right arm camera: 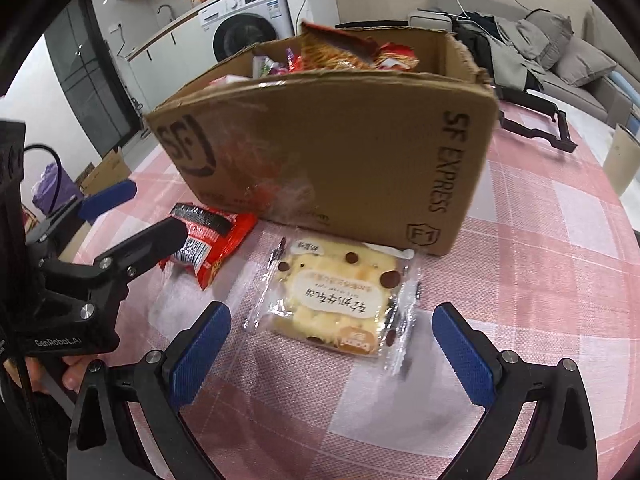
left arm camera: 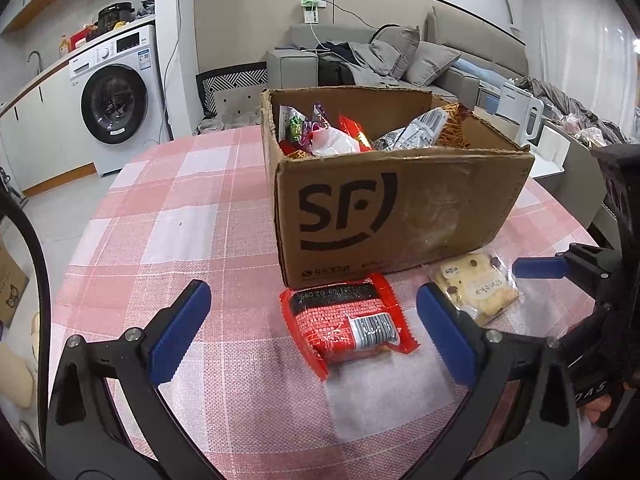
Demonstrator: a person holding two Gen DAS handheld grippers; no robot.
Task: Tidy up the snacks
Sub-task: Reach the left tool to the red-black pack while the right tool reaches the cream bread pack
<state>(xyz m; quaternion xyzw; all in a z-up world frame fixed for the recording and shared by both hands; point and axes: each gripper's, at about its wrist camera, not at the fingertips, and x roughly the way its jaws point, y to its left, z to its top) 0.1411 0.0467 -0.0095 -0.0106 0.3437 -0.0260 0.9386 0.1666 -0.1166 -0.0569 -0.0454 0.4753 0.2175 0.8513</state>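
A brown cardboard box (left arm camera: 404, 204) marked SF stands on the pink checked tablecloth, holding several snack packets (left arm camera: 340, 136). Just in front of it lie a red snack packet (left arm camera: 348, 320) and a clear-wrapped pale cake (left arm camera: 476, 284). My left gripper (left arm camera: 312, 332) is open, hovering over the red packet, which lies between its blue pads without contact. My right gripper (right arm camera: 332, 344) is open too, its blue pads on either side of the cake (right arm camera: 336, 300). The red packet (right arm camera: 212, 240) shows left of the cake, partly hidden by the left gripper (right arm camera: 132, 208). The box (right arm camera: 340, 152) rises behind both.
A black folding stand (right arm camera: 536, 120) and a pale cup (right arm camera: 622, 160) sit on the table to the right of the box. A washing machine (left arm camera: 116, 100) and a grey sofa (left arm camera: 400, 60) lie beyond the table. A hand (right arm camera: 72, 372) holds the left gripper.
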